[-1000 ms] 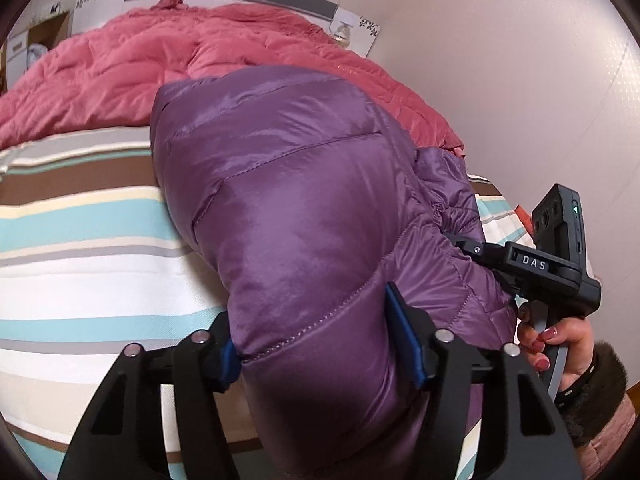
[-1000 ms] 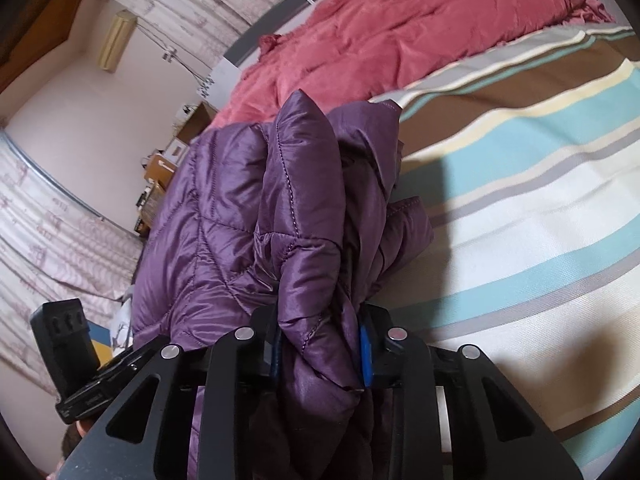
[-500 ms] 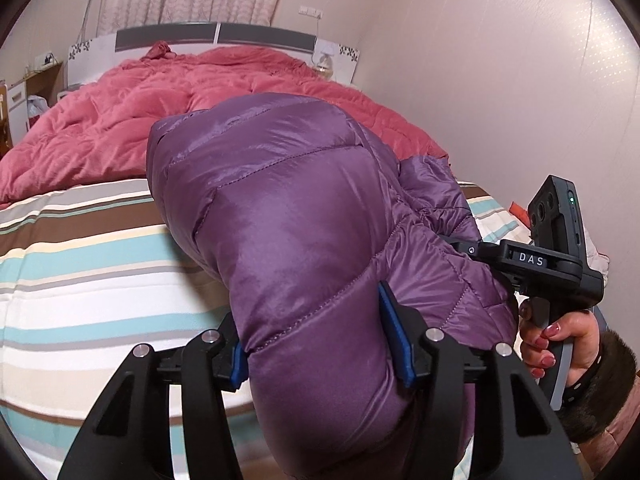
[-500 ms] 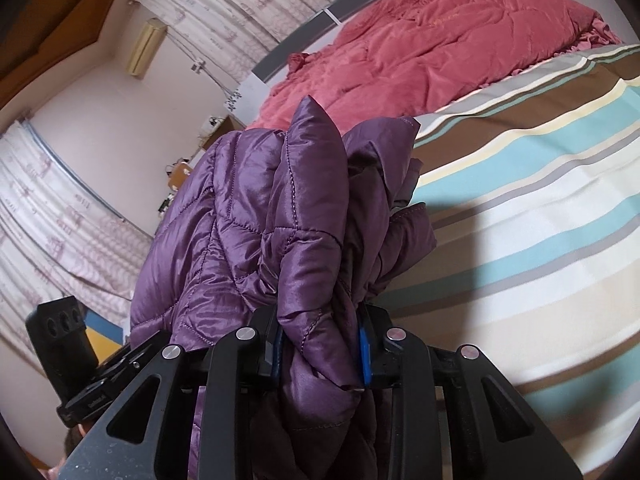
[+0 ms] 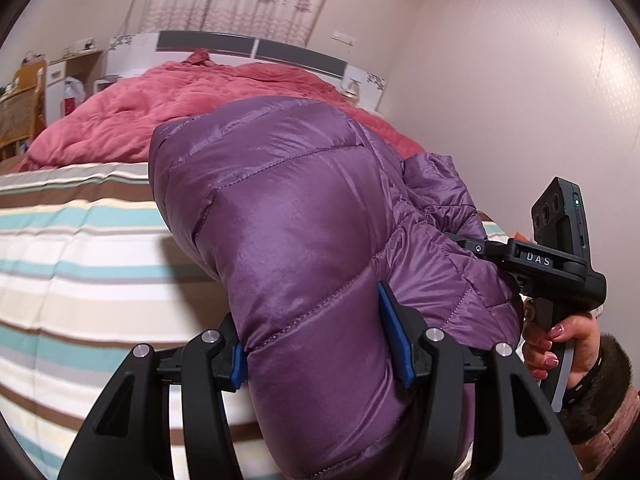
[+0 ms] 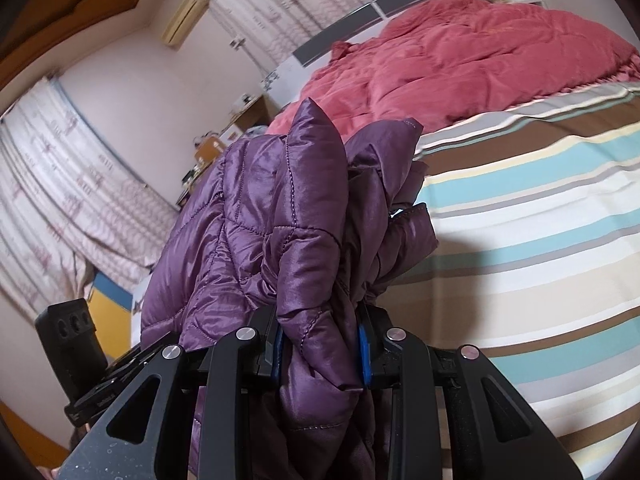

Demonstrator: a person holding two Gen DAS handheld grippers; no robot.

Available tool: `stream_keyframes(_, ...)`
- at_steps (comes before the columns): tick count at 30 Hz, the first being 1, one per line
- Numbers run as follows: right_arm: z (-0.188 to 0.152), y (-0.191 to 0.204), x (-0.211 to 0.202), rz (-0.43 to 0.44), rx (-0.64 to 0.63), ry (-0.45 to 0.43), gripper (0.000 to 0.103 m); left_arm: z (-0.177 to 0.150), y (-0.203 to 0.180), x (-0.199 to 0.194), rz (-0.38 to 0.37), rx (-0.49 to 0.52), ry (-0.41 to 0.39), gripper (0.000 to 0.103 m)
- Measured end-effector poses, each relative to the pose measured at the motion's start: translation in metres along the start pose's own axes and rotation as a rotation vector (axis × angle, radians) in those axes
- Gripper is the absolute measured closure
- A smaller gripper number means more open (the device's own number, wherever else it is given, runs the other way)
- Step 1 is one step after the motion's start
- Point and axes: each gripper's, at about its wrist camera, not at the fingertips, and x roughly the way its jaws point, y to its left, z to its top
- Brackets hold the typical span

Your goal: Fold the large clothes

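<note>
A shiny purple quilted puffer jacket hangs bunched between both grippers, lifted above the striped bed. My left gripper is shut on a thick padded fold of it, blue pads pressing both sides. In the right wrist view the same jacket stands up in crumpled folds, and my right gripper is shut on a narrower bunch of it. The right gripper's black body, held by a hand, shows at the right of the left wrist view. The jacket's lower part is hidden below the fingers.
The bed has a striped sheet of teal, brown, cream and white. A red-pink quilt lies heaped at the headboard end. A pale wall runs along the right. Curtains and bedside furniture stand on the other side.
Both grippers have risen and pulled back with the jacket; more of the headboard, curtains and wall shows. The grips on the jacket hold as before.
</note>
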Motion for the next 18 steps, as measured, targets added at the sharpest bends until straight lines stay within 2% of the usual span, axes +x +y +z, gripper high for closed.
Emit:
stream_keyframes(9,-0.012,0.051,0.038,0.055,-0.053,0.061,0.075,-0.016,0.048,-0.033,0.082,-0.056,-0.043,0.049)
stream_keyframes(18,-0.016,0.092,0.084,0.098,-0.101,0.102,0.075,-0.023,0.100,-0.050,0.164,-0.114,-0.085,0.049)
